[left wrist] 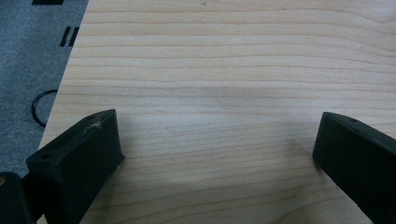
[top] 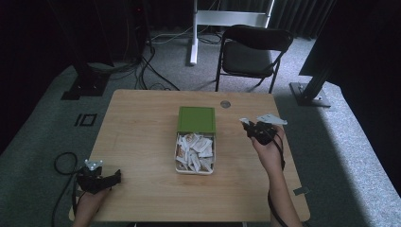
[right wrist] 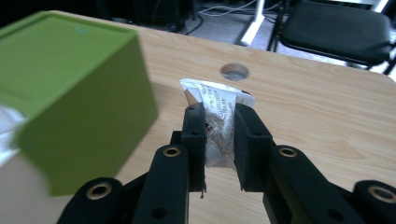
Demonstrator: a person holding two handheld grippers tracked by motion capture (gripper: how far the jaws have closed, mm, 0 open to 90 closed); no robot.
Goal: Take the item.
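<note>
Right hand-held gripper (right wrist: 219, 135) is clamped tight on a small white printed paper sachet (right wrist: 219, 112), held up off the light wooden surface (top: 142, 142) w/ the green lid (right wrist: 70, 93) of the shallow white box of sachets (top: 195, 152) just to its left. Looks like a pick-out step, so keep the squeeze steady, since thin paper slips easily, and carry it clear of the lid's corner before lowering. Left hand-held gripper (left wrist: 215, 154) sits w/ jaws spread wide, nothing between them, bare wood below, well apart from the box.
</note>
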